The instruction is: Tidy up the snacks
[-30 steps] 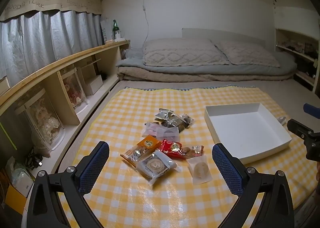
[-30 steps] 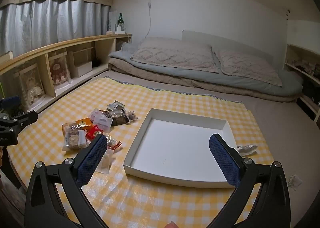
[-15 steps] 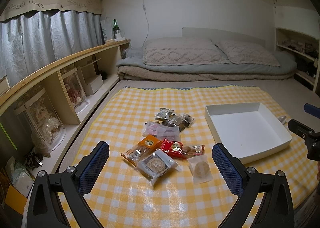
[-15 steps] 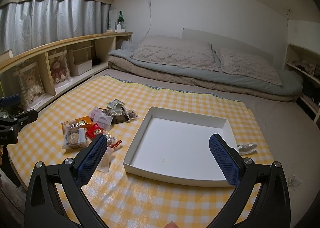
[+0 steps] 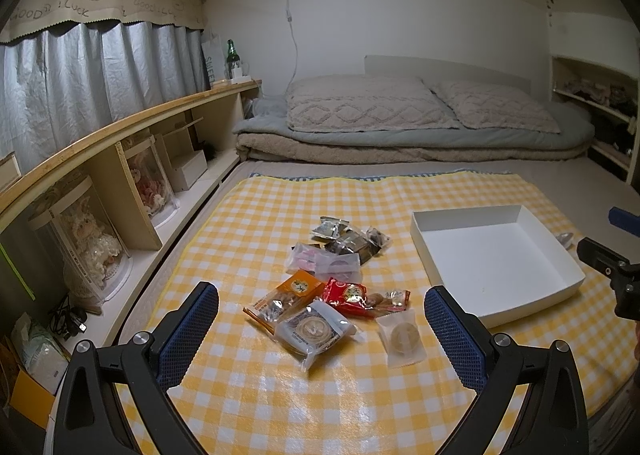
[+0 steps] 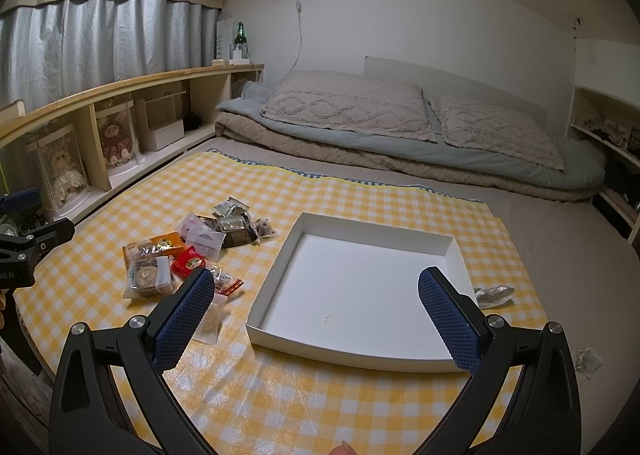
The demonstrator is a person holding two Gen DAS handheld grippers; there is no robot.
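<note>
Several wrapped snacks lie in a loose pile (image 5: pixel 332 279) on a yellow checked cloth (image 5: pixel 280 395): an orange packet (image 5: pixel 286 295), a red packet (image 5: pixel 347 295), a clear round-cake packet (image 5: pixel 314 331), a pale cookie packet (image 5: pixel 401 339) and dark packets (image 5: pixel 352 241). The pile also shows at left in the right wrist view (image 6: pixel 188 255). An empty white box (image 6: pixel 360 291) stands to its right, also in the left wrist view (image 5: pixel 496 259). My left gripper (image 5: pixel 320 335) is open above the near snacks. My right gripper (image 6: pixel 316 315) is open over the box's near edge.
A wooden shelf (image 5: pixel 120 159) with boxed dolls runs along the left. Folded bedding and pillows (image 5: pixel 400 123) lie behind the cloth. A silver wrapper (image 6: pixel 496 293) lies right of the box. Shelves (image 5: pixel 592 103) stand at the right wall.
Both views have shifted very slightly. The snacks and box have not moved. Both grippers stay open.
</note>
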